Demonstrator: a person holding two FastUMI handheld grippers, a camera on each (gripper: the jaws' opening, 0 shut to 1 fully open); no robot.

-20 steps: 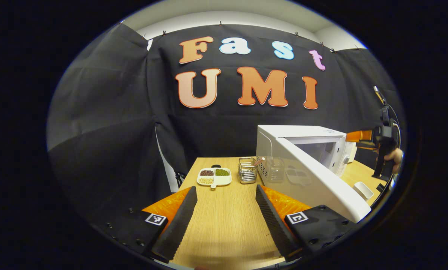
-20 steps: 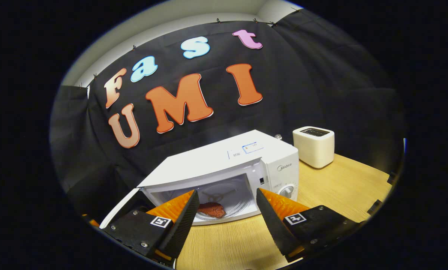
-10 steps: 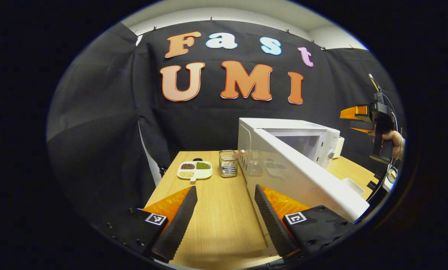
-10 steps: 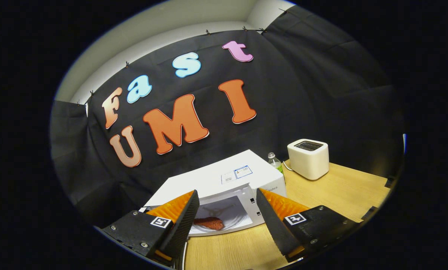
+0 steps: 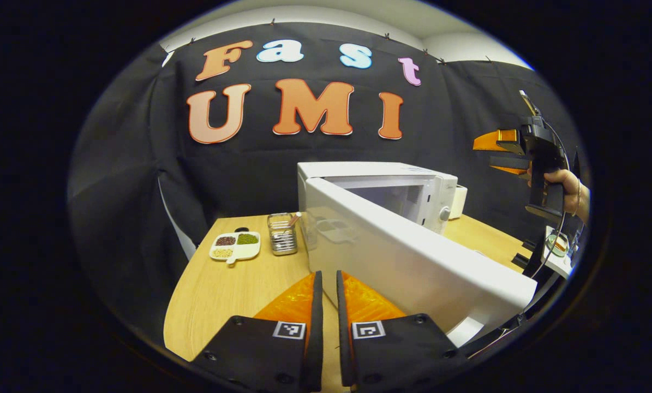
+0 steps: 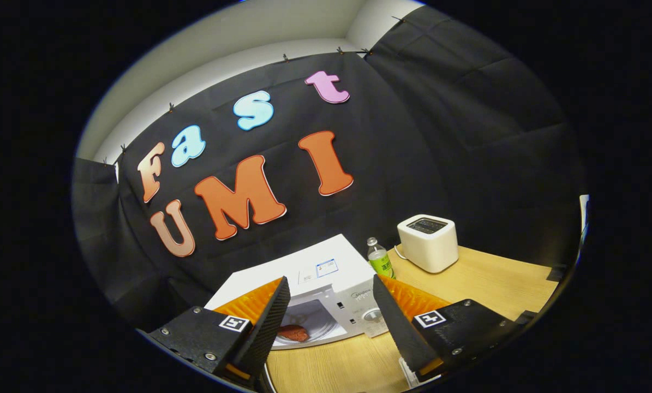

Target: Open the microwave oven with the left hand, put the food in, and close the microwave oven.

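The white microwave stands on the wooden table with its door swung wide open. My left gripper is shut with nothing in it, low over the table just left of the door's outer face. I cannot tell whether it touches the door. In the right gripper view, a reddish-brown piece of food lies on the glass plate inside the microwave. My right gripper is open and empty, raised above and in front of the oven. The left gripper view shows that right gripper held high by a hand.
A white divided dish of beans and a wire basket sit at the table's far left. A white toaster and a green-labelled bottle stand to the right of the microwave. A bare stretch of table lies in front of the toaster.
My left gripper's fingers have gone from open to shut, and it has shifted so the door looms closer. My right gripper has risen and drawn back from the oven, staying open.
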